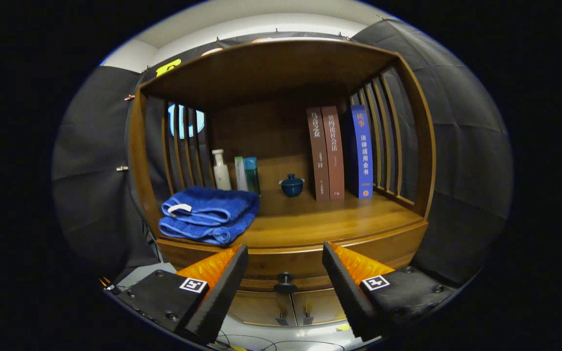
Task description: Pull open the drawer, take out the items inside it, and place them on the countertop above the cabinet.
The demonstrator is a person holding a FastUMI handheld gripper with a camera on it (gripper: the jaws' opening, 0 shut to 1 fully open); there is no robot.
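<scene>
Drawer [286, 273]: shut, set under the countertop [330, 224]; contents unseen. Knob [285, 279]: small, dark, at 6 o'clock from the lidded cup [291, 185], between and just beyond the fingers. Likely rigid and smooth (may slip); take it at the stem behind the head. Gripper [285, 265]: fingers spread apart, holding nothing. Folded towel [208, 214]: on the countertop, 10 o'clock from the knob.

blue book [361, 151] spine: 法律适用全书 | two brown books [326, 153]: Chinese titles, unclear | fingers [222, 287] apart: square coded tags
</scene>
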